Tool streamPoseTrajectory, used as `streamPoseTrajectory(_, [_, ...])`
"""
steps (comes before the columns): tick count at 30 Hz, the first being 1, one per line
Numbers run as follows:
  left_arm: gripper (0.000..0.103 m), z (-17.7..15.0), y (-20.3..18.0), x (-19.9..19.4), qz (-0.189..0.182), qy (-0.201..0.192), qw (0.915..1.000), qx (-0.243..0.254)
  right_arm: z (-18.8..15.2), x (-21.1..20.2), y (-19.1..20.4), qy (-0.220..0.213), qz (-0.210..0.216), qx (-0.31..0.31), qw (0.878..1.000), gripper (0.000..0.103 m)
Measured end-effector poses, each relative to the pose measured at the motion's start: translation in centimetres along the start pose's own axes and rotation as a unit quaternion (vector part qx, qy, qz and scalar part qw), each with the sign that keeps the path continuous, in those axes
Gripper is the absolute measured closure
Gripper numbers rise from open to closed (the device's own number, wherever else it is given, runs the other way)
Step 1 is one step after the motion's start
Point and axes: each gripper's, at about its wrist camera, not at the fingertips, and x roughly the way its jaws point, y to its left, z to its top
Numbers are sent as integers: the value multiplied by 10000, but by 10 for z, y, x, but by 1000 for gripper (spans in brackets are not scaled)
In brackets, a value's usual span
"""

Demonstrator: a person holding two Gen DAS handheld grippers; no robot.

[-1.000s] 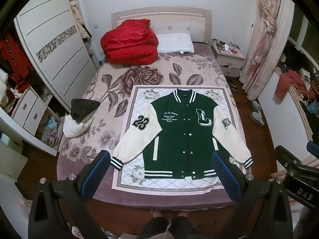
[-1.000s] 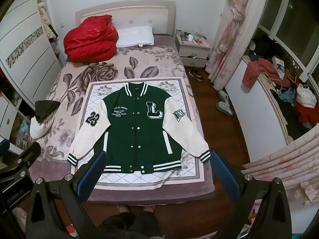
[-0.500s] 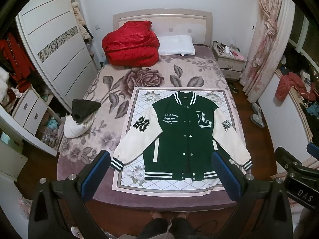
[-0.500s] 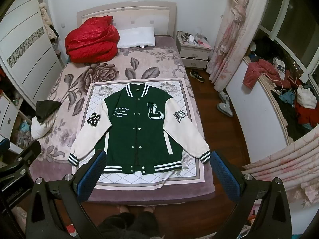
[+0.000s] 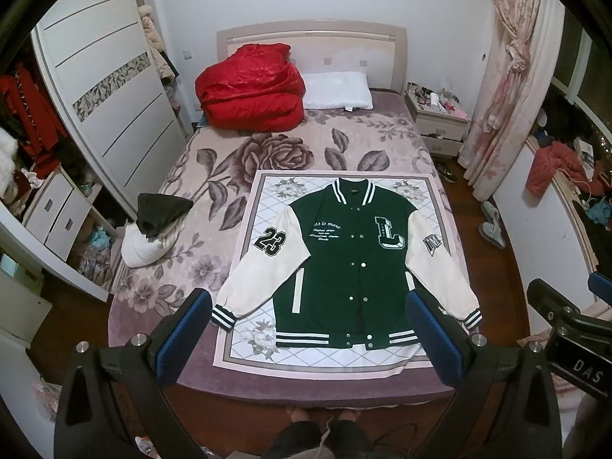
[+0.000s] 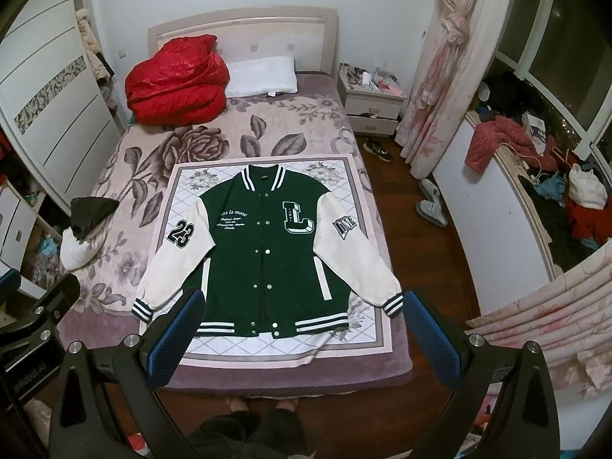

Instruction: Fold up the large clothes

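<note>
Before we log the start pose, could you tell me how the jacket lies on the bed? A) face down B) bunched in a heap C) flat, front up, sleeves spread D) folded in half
C: the jacket lies flat, with its snaps and L patch showing and both sleeves angled outward.

The small white words on the jacket (image 5: pixel 346 267) chest are too tiny to read. The left gripper's blue pads (image 5: pixel 434 338) cover part of one sleeve cuff. The person's legs (image 6: pixel 244 434) are cut off at the bottom edge.
</note>
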Motion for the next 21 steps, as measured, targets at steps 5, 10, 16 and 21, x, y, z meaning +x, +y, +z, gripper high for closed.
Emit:
streamPoseTrajectory(5, [0,1,-2,-1,-12,-15,10000,-13,8,-10,-5,-51,-4,-19,10000,0])
streamPoseTrajectory(10, [0,0,-1,-1,-13,-16,10000,-13,8,-13,-8,-92,-11,-33,10000,0])
streamPoseTrajectory(16, [0,5,-7,-4,-15,-45,10000,-17,10,-15,-9,-116,-9,-10,9999,0])
streamPoseTrajectory(21, [0,4,-7,-7,-25,-41,10000,-21,9,-16,-9,-109,-1,-37,9999,0])
